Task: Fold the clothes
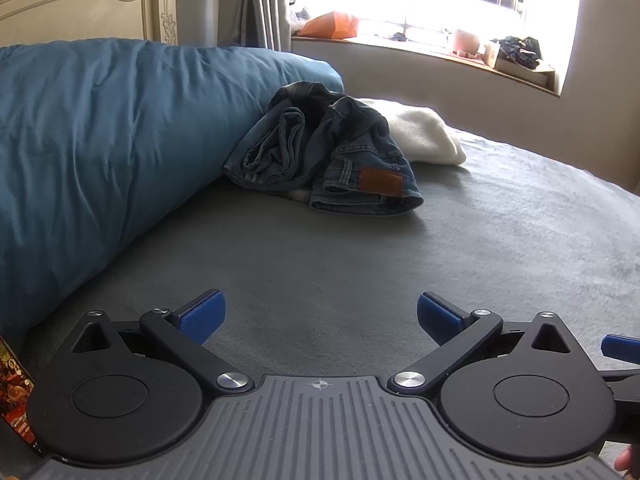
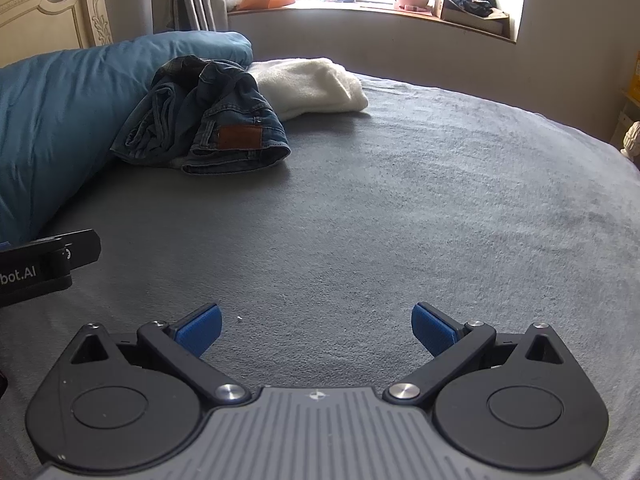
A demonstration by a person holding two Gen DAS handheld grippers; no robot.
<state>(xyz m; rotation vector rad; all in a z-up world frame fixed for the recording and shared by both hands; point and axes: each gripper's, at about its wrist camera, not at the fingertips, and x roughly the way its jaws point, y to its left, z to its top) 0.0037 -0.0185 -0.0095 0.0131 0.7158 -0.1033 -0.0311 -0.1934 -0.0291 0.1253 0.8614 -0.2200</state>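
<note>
Your left gripper (image 1: 318,316) and right gripper (image 2: 316,326) both have fingers spread wide, holding nothing. The crumpled jeans (image 1: 320,152) lie ahead on the bed (image 2: 400,220), against the blue pillow (image 1: 100,140), nearer your left gripper.

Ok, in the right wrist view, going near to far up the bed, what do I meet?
Right tongs → bare grey blanket → crumpled jeans → white towel → window ledge.
</note>
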